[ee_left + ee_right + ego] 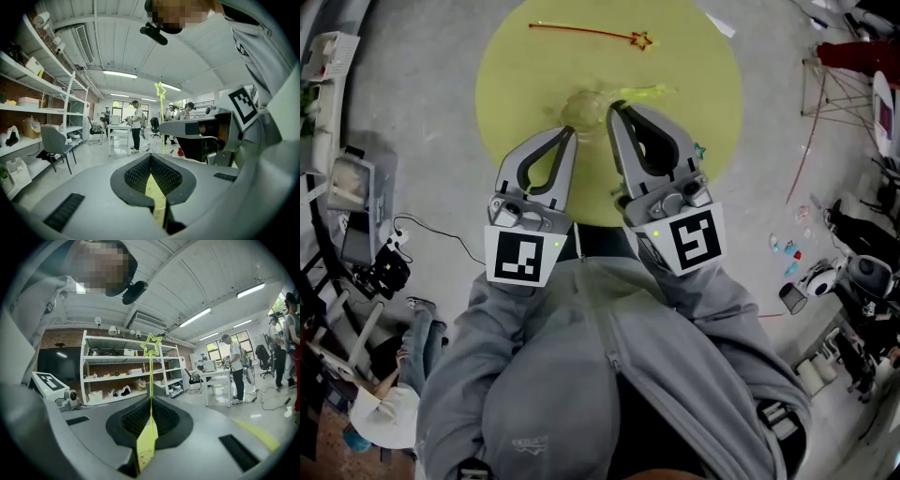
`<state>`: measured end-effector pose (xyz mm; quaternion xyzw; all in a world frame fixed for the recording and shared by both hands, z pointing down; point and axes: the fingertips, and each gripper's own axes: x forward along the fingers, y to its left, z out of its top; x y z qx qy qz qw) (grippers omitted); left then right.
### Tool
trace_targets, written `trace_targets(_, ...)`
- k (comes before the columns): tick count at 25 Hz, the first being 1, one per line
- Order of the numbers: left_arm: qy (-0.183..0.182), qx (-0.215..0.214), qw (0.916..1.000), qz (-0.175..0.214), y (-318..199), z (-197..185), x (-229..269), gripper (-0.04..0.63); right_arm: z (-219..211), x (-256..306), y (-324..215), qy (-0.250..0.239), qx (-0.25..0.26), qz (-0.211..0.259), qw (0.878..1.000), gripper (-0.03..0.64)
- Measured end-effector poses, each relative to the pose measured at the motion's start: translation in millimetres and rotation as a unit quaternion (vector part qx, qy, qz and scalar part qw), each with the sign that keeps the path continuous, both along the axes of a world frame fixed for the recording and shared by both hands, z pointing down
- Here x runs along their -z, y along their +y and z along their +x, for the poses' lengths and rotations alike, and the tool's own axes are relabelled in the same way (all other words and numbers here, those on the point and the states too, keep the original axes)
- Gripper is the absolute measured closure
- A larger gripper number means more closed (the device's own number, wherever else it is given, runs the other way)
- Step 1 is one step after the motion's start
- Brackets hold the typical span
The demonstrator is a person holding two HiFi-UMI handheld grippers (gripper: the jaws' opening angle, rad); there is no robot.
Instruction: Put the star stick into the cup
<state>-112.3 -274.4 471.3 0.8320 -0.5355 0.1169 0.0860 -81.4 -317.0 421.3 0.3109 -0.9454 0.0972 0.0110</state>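
Plainly, the risk lies in the grip and in the cup; the right gripper has its jaws pressed together on the green star stick, pinching only the lower end of the thin shaft, while the star stands well out beyond the tips. A hold that low and that narrow lets the stick swivel between the pads as the gripper tilts, so its free end may swing away from where it is aimed. The cup is clear and hard to make out from the head view; it seems to stand on the yellow table just beyond both grippers' tips, near the right one. Being see-through, its rim is easy to misjudge, and a stick end that strikes the rim and misses the mouth could push the cup over or skid it across the table. The left gripper hangs beside it with jaws closed tip to tip on nothing, so nothing steadies the cup. A long stick let go too early may also lever a light cup onto its side. A red star stick lies at the far side of the table, well apart.
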Motion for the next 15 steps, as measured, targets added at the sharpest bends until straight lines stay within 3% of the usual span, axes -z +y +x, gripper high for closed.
trace_targets(15,0.013,0.016,0.9991,-0.037,-11,-8,-65,0.578,-9,-79,-14,0.01,-0.002,-0.047,0.999,0.581)
